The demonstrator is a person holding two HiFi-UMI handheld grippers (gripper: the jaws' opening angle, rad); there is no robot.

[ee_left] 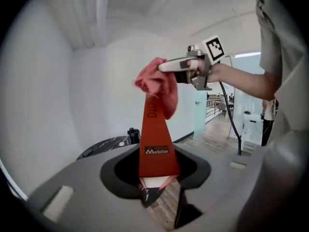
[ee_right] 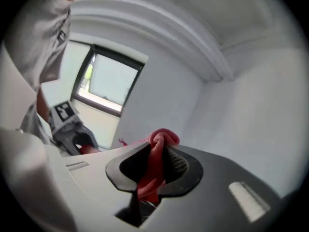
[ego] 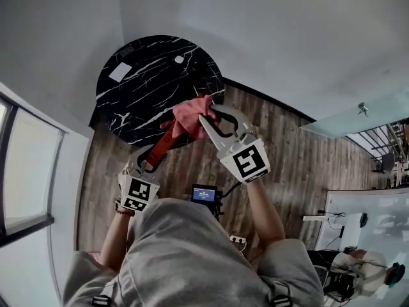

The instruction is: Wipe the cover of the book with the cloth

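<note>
- Book (ego: 163, 147) hung in mid-air before the person, left gripper (ego: 148, 166) clamped on its lower end.
- Right gripper (ego: 206, 114), arm outstretched, pinched the pink cloth (ego: 190, 118) draped at its top.

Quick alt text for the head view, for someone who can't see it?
The left gripper holds up a red book by one end, while the right gripper holds a pink cloth over its other end. Below are a round black marble table and wood floor.
</note>
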